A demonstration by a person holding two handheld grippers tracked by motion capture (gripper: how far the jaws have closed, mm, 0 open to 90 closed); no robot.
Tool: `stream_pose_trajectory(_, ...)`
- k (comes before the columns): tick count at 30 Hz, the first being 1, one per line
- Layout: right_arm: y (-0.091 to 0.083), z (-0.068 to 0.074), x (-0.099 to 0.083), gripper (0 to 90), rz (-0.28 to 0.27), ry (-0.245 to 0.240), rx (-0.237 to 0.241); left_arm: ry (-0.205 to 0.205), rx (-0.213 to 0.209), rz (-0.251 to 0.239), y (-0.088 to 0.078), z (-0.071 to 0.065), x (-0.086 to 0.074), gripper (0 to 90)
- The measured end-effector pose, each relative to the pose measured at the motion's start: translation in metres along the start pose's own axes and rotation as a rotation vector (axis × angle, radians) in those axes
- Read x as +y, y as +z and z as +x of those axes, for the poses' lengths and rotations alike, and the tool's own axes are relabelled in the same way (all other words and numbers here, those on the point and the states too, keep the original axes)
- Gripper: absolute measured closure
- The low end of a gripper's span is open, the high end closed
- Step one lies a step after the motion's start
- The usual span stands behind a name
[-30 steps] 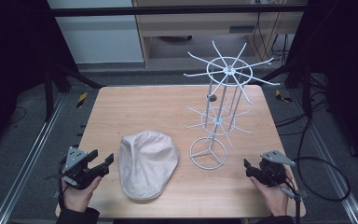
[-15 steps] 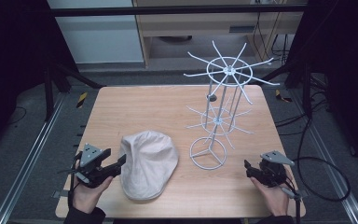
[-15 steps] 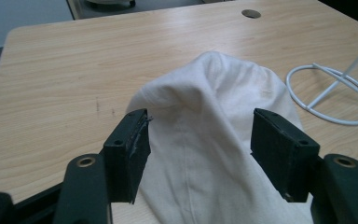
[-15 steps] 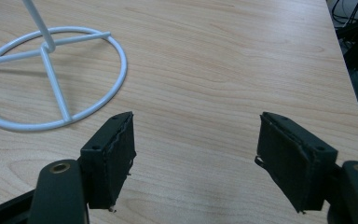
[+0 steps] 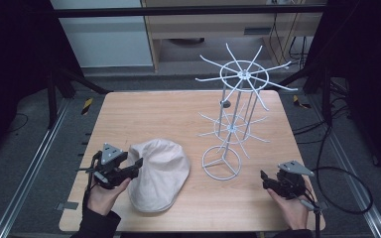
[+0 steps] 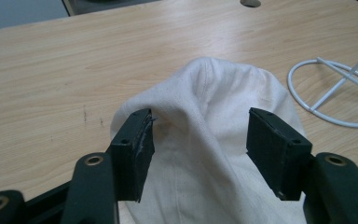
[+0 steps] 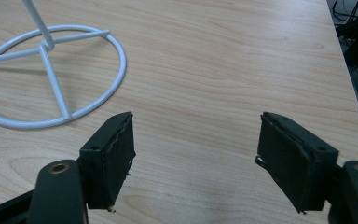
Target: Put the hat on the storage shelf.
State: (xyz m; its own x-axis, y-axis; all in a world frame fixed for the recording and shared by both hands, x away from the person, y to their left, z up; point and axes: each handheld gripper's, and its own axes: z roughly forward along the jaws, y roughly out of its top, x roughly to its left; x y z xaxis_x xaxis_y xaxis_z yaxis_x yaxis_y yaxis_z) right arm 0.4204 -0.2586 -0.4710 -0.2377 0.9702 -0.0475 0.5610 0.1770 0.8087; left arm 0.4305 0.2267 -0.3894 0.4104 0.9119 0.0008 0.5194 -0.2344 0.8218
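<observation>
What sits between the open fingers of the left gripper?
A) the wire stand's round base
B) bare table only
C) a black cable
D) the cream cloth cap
D: in the left gripper view the cream cap bulges up between the spread fingers of the left gripper.

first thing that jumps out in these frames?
The tall white wire rack with radiating prongs, standing right of centre on the wooden table. Next, the cream flat cap lying near the front edge, with the left gripper open, its jaws straddling the cap's raised edge.
</observation>
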Motion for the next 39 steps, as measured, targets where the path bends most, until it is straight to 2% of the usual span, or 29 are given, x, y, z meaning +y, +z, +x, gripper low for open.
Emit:
stream_pose_trajectory(13, 0.001, -0.001, 0.000, 28.4, 0.008, -0.004, 0.001, 0.010, 0.004, 0.070, 0.022, -0.008, 0.004, 45.0)
stream_pose_trajectory(20, -0.001, 0.001, 0.001, 29.3, -0.013, -0.002, 0.008, 0.024, 0.017, 0.105, 0.032, -0.009, 0.000, 46.2)
stream_pose_trajectory(26, -0.001, 0.002, 0.002, 29.7, -0.016, -0.008, 0.015, 0.021, 0.015, 0.161, 0.043, -0.006, -0.006, 50.5)
stream_pose_trajectory(33, 0.001, 0.002, 0.002, 29.6, -0.012, -0.015, 0.016, -0.011, 0.005, 0.182, 0.045, -0.003, -0.007, 55.6)
stream_pose_trajectory(39, 0.001, 0.002, 0.002, 29.6, -0.010, -0.015, 0.014, -0.018, 0.004, 0.208, 0.049, -0.004, -0.006, 61.5)
